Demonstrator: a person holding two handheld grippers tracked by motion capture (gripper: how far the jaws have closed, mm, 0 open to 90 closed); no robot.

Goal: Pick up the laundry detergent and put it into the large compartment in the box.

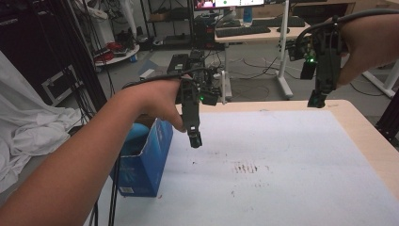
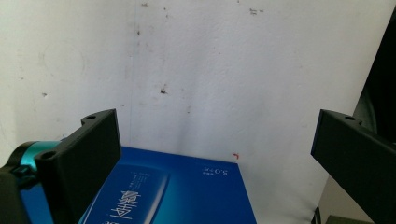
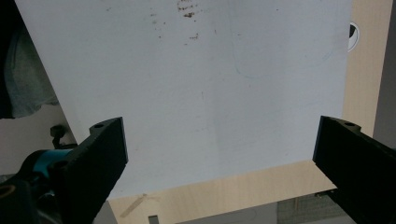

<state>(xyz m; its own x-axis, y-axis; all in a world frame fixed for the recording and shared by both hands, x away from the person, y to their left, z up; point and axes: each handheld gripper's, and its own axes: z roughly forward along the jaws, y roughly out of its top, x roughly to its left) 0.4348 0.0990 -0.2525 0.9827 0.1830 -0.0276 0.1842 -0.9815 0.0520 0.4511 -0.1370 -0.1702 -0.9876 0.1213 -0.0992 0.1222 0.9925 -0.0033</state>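
Overall light: dim, even, indoor; soft from above.
High view: low contrast, grainy; forearm near the lens soft and out of focus.
Background: dark at left; monitor overexposed.
Shadows: faint and diffuse on the white sheet; darker beside the box.
Glare: small green LEDs glow on both grippers.
Gripper views: sheet bright, bluish; black fingers close, slightly blurred, stretched toward the edges.

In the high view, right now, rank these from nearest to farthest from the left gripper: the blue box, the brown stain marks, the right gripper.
1. Blue box, just below-left of the left gripper.
2. Brown stain marks, mid-table, to its right.
3. Right gripper, raised over the far right edge.
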